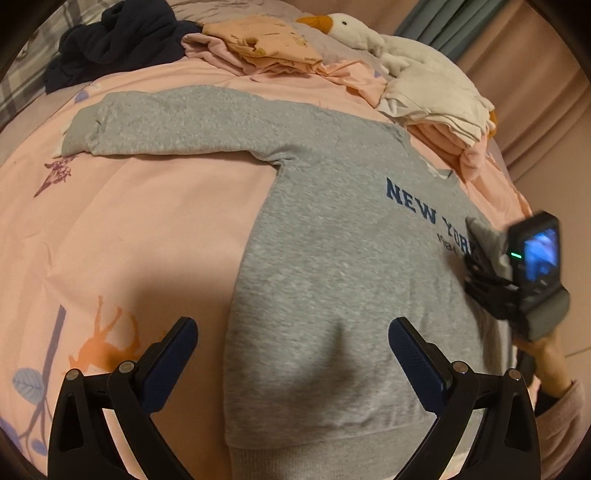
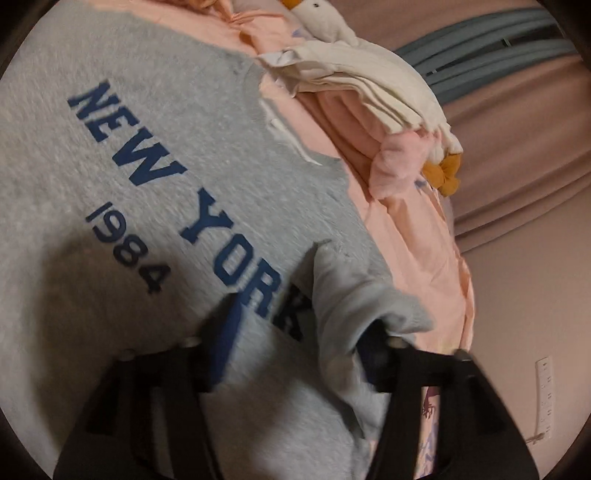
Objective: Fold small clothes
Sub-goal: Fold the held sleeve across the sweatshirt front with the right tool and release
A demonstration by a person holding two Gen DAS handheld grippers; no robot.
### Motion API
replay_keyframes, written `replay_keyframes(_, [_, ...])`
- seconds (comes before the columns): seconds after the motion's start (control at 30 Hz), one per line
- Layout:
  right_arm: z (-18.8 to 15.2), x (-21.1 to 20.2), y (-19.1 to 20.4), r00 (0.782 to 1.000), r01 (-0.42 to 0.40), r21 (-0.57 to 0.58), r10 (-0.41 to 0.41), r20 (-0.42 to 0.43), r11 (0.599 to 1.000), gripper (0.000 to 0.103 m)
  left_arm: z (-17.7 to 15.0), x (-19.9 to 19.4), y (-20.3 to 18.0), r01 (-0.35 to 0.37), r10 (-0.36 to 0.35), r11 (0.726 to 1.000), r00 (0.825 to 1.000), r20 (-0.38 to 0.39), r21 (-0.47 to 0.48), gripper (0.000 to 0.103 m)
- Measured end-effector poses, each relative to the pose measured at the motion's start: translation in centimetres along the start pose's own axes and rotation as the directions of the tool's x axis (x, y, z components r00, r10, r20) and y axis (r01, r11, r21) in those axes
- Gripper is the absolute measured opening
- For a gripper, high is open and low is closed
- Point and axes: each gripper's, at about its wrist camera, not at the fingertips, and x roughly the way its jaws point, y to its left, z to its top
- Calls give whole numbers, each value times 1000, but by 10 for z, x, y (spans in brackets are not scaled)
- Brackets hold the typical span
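Observation:
A small grey sweatshirt (image 1: 325,266) with blue "NEW YORK 1984" lettering lies face up on a pink bedsheet (image 1: 140,229). Its left sleeve (image 1: 159,122) is spread out to the side. My left gripper (image 1: 291,343) is open and empty, hovering above the sweatshirt's lower hem. My right gripper (image 1: 480,258) is over the sweatshirt's right side. In the right wrist view the right gripper (image 2: 295,332) has its fingers apart, and the grey right sleeve (image 2: 343,295) is folded over the chest and drapes across the right finger.
A stack of folded pink and cream clothes (image 1: 439,110) lies at the back right by a white plush goose (image 1: 369,33). An orange garment (image 1: 266,40) and a dark navy garment (image 1: 114,40) lie at the back. The bed's right edge drops to pink curtains (image 2: 517,166).

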Motion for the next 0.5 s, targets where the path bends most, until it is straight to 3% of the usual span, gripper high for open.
replay_keyframes(0.13, [-18, -33, -34, 973, -218, 91, 209, 94, 972, 72, 1, -1, 11, 5, -5, 999, 1000, 6, -33, 102])
replay_keyframes(0.17, [-26, -44, -44, 947, -302, 134, 282, 153, 944, 77, 1, 0, 14, 7, -7, 999, 1000, 3, -45, 102])
replay_keyframes(0.23, [-38, -44, -65, 902, -428, 257, 389, 189, 867, 83, 1, -2, 18, 13, -13, 998, 1000, 5, -58, 102])
replay_keyframes(0.27, [-46, -38, -79, 868, -497, 356, 451, 210, 791, 83, 1, -3, 21, 11, -10, 998, 1000, 8, -61, 102])
replay_keyframes(0.3, [-56, -28, -91, 827, -558, 461, 512, 234, 690, 83, 1, -5, 22, 8, -7, 998, 1000, 11, -60, 102])
replay_keyframes(0.33, [-66, -18, -100, 782, -602, 549, 566, 261, 580, 82, 1, -6, 23, 5, -4, 998, 1000, 12, -60, 102])
replay_keyframes(0.37, [-81, -10, -108, 725, -643, 637, 607, 326, 425, 80, 0, -6, 25, 3, -2, 998, 1000, 13, -61, 102])
replay_keyframes(0.4, [-93, -7, -113, 701, -653, 682, 603, 380, 329, 79, 0, -6, 26, 3, -2, 998, 1000, 12, -63, 102])
replay_keyframes(0.43, [-104, -5, -117, 691, -650, 719, 585, 425, 247, 77, 0, -6, 27, 1, -1, 998, 1000, 8, -65, 102])
replay_keyframes(0.47, [-113, 0, -119, 691, -633, 756, 560, 457, 165, 73, 1, -5, 28, -1, 2, 998, 1000, 5, -67, 102])
replay_keyframes(0.5, [-117, 6, -118, 693, -618, 777, 549, 467, 120, 70, 1, -4, 28, -2, 2, 998, 1000, 2, -69, 102])
